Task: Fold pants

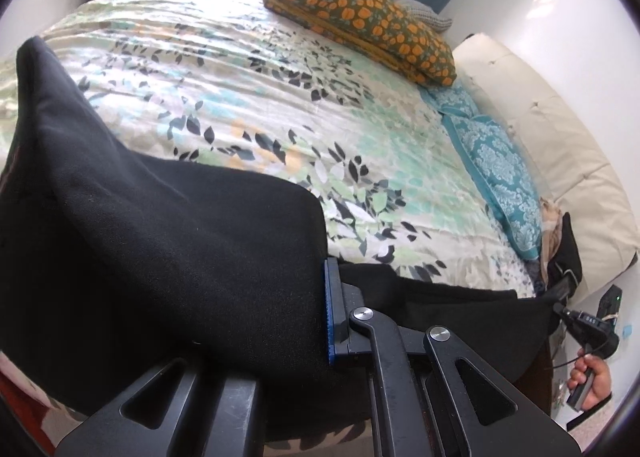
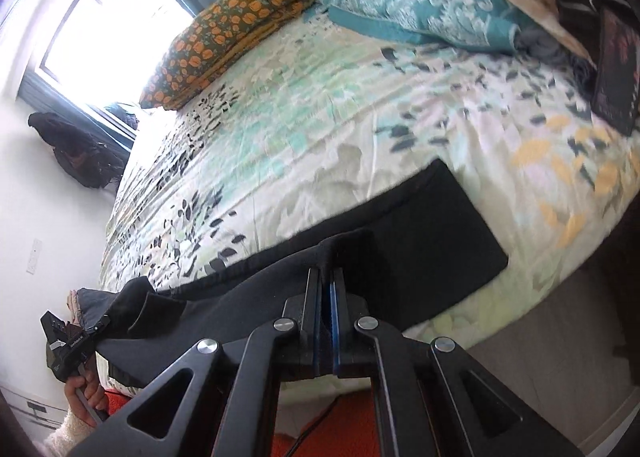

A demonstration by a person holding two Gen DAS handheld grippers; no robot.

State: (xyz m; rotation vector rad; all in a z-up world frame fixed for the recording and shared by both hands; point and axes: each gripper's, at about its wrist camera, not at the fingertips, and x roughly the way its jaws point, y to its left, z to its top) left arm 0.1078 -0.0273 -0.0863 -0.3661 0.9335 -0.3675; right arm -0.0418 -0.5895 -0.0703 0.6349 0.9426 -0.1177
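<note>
The black pants (image 2: 420,225) are gripped tight by both closed grippers, left (image 1: 326,313) and right (image 2: 329,281), and should be lifted evenly over the bed (image 1: 248,69).

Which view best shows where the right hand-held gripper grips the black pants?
The right wrist view: the right hand-held gripper is shut on a bunched fold of the black pants. The left wrist view shows it only small at the frame's right edge.

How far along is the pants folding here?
Early. Done: both tongs have gripped the black pants, left tongs and right tongs shut on the fabric. In hand: one edge is raised off the bedspread. Left: no finished fold shows; the far part lies flat.
</note>
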